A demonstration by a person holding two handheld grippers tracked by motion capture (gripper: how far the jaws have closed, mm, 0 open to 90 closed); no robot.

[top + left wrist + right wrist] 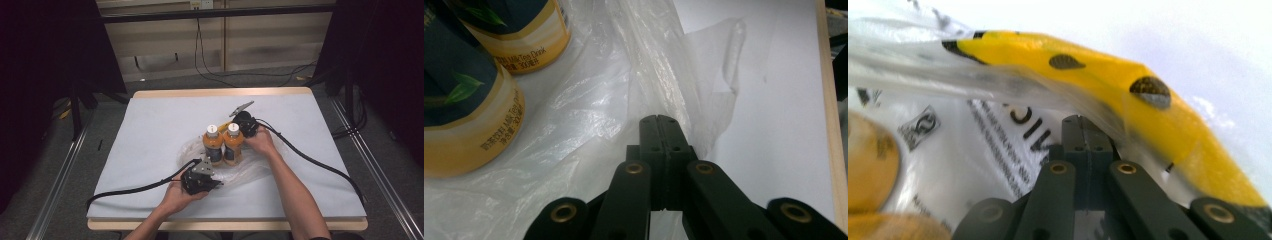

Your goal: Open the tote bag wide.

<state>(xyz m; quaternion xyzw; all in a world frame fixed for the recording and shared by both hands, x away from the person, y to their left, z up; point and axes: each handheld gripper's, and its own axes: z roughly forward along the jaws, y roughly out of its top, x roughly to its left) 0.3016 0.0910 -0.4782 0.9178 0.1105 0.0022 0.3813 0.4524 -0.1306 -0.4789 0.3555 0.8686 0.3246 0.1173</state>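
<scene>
- Clear plastic bag (250,167): lies crumpled near the middle of the table (150,130), with two bottles (223,145) standing upright side by side on it.
- Left gripper (657,120): at the near edge of the bag, just in front of the bottles; its jaws are together and pinch a fold of the film.
- Right gripper (1081,120): at the far edge of the bag, beside the right-hand bottle; its jaws are together, with film lying over their tips; whether they pinch it cannot be told.
- Yellow wrapper (1128,95): black-spotted, lying under the film just beyond the right gripper.
- Materials: bag thin, glossy, wrinkled; bottles cylindrical, orange-filled, dark-labelled, white-capped.
- Surface: pale matte sheet with a wooden rim; beyond it, grey floor, cables and dark curtains.
</scene>
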